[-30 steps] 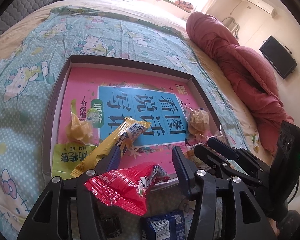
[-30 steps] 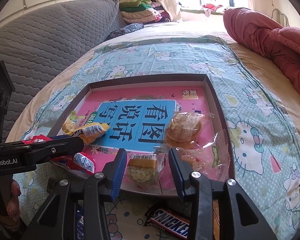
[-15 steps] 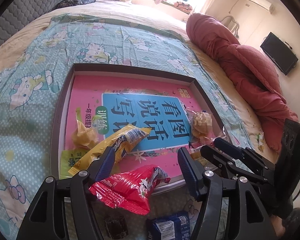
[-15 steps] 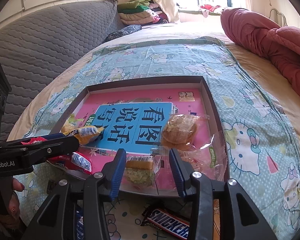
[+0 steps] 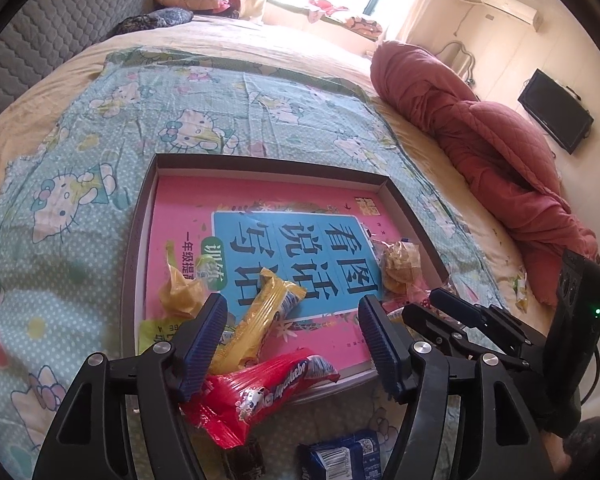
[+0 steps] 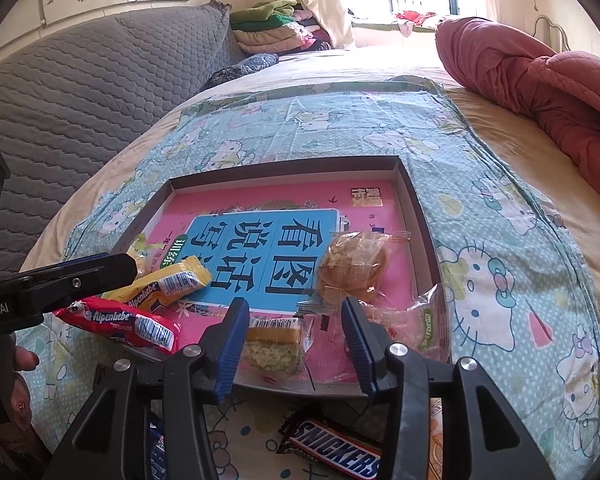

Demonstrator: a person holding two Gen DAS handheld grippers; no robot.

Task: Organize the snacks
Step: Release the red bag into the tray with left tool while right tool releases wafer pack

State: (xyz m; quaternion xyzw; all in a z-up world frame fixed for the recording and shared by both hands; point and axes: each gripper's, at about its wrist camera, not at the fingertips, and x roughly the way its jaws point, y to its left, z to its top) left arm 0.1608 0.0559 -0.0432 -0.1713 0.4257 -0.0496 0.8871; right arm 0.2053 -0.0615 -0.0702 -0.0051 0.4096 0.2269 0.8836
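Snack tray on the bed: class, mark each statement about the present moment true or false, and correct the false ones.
1. The red Alpenliebe pack lies fully inside the tray. False: it hangs over the near rim.
2. The Snickers bar lies outside the tray. True.
3. The right gripper is clamped on the sandwich biscuit. False: its jaws are open.
4. The yellow Alpenliebe pack lies in the tray. True.
5. The left gripper is open. True.
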